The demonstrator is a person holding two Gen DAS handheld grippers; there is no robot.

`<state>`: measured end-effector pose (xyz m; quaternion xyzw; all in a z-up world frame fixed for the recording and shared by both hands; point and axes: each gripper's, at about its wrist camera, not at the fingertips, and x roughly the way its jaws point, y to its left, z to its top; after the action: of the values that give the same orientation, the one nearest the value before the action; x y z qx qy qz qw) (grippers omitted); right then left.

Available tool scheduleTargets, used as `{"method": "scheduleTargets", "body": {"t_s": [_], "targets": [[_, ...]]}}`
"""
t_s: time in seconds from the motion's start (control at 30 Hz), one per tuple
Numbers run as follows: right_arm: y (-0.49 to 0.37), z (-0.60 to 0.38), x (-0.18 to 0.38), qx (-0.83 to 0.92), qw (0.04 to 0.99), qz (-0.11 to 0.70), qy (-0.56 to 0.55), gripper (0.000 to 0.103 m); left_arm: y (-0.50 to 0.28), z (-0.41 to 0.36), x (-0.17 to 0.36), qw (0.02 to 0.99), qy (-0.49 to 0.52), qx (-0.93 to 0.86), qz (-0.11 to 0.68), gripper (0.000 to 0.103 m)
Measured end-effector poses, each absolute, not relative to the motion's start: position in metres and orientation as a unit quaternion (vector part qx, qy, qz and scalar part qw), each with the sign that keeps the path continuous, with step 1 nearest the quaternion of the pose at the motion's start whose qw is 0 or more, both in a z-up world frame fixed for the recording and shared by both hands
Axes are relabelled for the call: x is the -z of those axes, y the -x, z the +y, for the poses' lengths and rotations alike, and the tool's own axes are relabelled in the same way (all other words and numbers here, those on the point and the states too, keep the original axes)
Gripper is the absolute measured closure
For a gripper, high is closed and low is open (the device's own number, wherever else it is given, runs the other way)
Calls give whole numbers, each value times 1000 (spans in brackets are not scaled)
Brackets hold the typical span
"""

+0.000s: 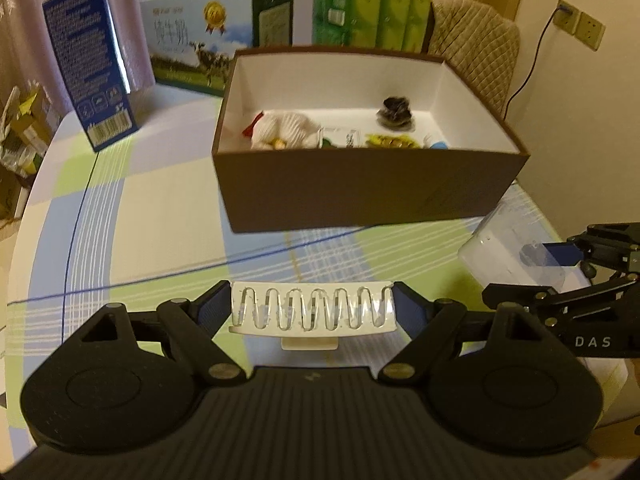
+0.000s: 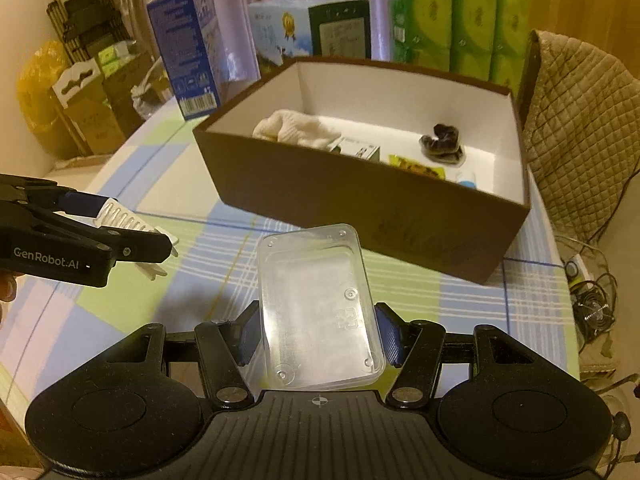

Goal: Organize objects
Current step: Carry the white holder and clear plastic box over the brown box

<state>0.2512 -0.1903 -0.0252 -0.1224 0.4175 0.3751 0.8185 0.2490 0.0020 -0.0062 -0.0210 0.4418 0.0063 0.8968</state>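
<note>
Hair claw [image 1: 313,312] clamped in left tongs [image 1: 314,309]; clear container [image 2: 320,312] in right tongs [image 2: 316,330].

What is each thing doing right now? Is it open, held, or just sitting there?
Brown box: open, no lid, things inside.
White hair claw clip: held in left gripper.
Clear plastic container: held in right gripper, above the table.
Blue carton: standing, tilted.
Milk carton: closed, on table.

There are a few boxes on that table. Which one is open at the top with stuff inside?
The brown box in the middle, white inside, holding a white cloth and small items. The blue carton and the milk box behind it are shut.
</note>
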Motion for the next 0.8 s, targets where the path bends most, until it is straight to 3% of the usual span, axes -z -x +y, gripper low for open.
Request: {"method": "scheduleTargets", "body": {"t_s": [0.8], "targets": [[-306,-201,-22,-372,848,363,102,47,-299,-21,-33,918,0,2,396,21]]}}
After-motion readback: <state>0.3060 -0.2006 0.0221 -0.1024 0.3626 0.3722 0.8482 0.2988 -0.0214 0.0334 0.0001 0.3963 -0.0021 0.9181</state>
